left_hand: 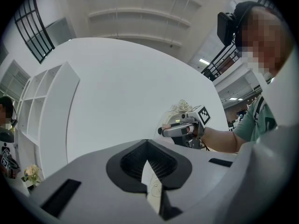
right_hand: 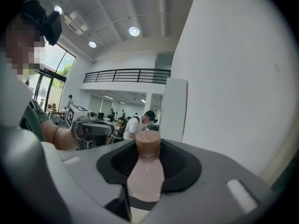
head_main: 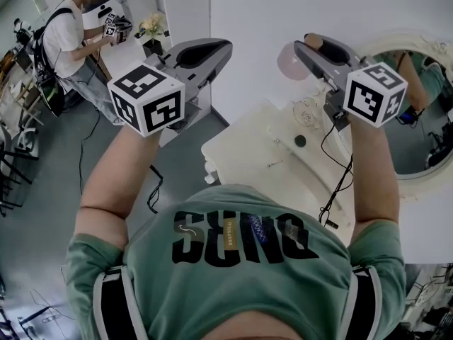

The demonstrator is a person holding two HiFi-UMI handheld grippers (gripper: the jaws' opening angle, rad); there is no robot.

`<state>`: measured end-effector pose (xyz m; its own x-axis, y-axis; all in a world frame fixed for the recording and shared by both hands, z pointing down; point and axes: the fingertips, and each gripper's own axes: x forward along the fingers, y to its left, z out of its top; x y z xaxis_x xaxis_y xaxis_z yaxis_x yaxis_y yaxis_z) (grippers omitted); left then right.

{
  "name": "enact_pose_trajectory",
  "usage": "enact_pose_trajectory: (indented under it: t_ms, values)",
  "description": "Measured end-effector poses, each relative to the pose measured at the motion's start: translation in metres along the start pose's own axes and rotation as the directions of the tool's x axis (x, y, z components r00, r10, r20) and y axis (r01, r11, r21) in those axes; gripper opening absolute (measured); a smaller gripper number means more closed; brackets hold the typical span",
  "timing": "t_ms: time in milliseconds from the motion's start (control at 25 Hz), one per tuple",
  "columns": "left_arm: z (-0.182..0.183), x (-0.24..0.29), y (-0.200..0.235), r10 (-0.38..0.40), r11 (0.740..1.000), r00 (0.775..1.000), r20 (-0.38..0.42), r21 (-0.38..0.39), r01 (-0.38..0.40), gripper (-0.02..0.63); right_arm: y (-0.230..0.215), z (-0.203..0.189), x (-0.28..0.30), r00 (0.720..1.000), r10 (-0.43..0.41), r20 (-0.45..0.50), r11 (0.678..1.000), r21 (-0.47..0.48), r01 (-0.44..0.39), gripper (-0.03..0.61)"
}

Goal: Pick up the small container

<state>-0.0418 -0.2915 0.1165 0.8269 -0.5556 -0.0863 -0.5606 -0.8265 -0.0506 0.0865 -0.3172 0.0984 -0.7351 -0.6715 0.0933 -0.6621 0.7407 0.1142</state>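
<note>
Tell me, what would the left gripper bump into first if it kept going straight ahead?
Most likely the white wall: it fills the view straight ahead of the left gripper, with nothing in between. How far off it stands is unclear.

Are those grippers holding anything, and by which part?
The right gripper grips a small pink container by its body, below the brown cap. The left gripper holds nothing.

Bright hall with a white wall and grey floor. A white table stands beside a round mirror. Open shelves, round ceiling lights, a railed balcony and tall windows.
</note>
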Motion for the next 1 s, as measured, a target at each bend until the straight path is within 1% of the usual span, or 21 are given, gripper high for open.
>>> enact_pose_trajectory:
  t_ms: [1000]
  values:
    - [0.0004,0.0012,-0.0025,-0.003,1.000,1.000,0.001,0.003,0.003,0.000,-0.0002,-0.0002,-0.0002,1.000,-0.006,-0.004,1.000,-0.018,0.005,0.146]
